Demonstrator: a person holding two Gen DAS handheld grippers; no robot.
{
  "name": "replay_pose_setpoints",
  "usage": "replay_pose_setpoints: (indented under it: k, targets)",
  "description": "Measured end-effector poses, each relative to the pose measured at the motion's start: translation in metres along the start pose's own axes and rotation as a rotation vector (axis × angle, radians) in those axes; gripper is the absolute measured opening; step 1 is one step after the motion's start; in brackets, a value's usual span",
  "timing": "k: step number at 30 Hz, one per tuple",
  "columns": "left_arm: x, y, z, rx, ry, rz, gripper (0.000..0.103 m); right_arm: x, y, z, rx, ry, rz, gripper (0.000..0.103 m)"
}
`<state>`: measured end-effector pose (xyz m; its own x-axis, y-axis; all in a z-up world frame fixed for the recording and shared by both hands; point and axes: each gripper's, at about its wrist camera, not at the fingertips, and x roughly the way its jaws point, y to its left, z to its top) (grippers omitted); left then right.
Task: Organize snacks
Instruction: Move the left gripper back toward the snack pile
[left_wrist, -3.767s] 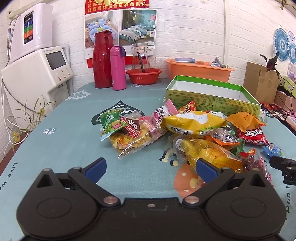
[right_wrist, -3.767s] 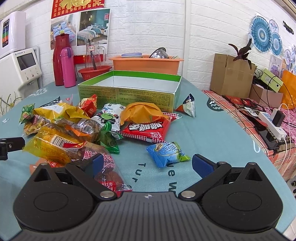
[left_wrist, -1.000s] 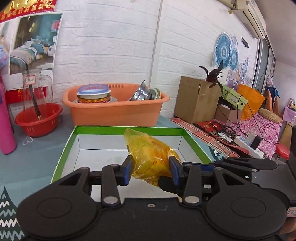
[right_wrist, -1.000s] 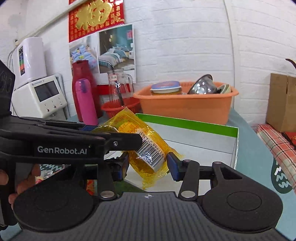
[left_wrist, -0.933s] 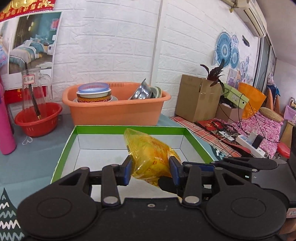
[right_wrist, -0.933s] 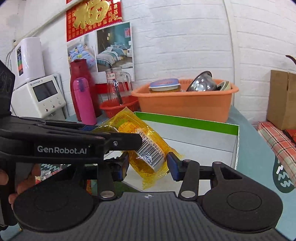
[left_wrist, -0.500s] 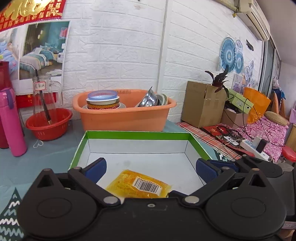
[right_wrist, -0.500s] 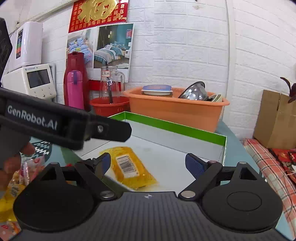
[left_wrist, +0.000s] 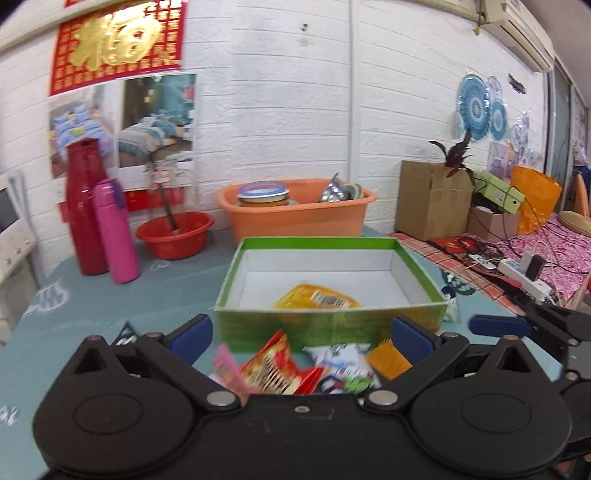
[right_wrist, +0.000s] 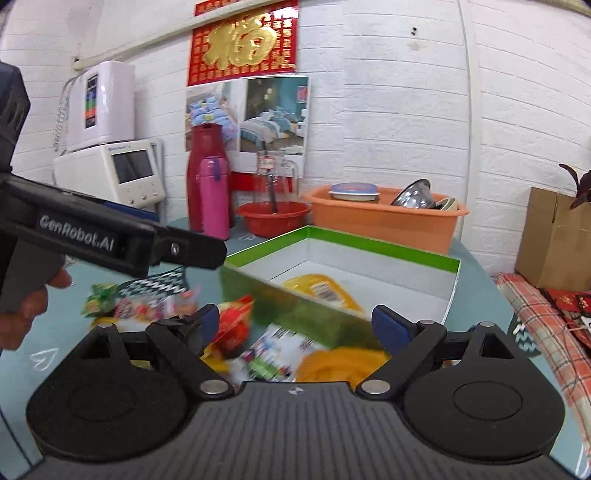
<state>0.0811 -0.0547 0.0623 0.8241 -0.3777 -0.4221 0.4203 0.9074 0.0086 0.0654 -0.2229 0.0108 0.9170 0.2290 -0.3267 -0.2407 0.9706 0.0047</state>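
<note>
Item: green box, open-topped, white inside, standing on the teal tablecloth. Contents visible: one yellow packet with a barcode, lying flat on the box floor toward the near wall. Nothing else shows inside.

Item: loose snacks, outside the box, just before its near wall. In the left wrist view: a red packet, a pink packet, a white-and-green packet and an orange packet. In the right wrist view, further to the left on the cloth: a green packet and a clear bag of mixed sweets. Motion blur makes an exact count unsafe.

Item: left claw. Jaws spread wide, having just been opening; nothing between the pads, which hang above the loose pile, short of the box.

Item: right claw. Jaws likewise spread wide after just opening; empty, above the same pile at the box's near corner.

Status: one packet stored, the rest of the pile not yet stored. By judgement the task is at an early stage; what remains is to take each loose packet in turn and set it in the box, which has ample free floor.

Background, not part of the task: orange basin, red bowl, pink flask.
</note>
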Motion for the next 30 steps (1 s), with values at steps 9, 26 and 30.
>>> replay_pose_setpoints:
  k: [9,26,30]
  targets:
    - [-0.042,0.028,-0.052,-0.091,0.046,0.102,0.103,-0.037,0.028,-0.04,0.049,0.085,0.047,0.103]
    - [-0.059,0.027,-0.084,-0.091,0.127,-0.01,0.103,-0.033,0.073,-0.067,0.005,0.261,0.187,0.103]
    - [-0.046,0.035,-0.064,-0.112,0.096,-0.021,0.103,-0.033,0.068,-0.051,0.018,0.192,0.18,0.103]
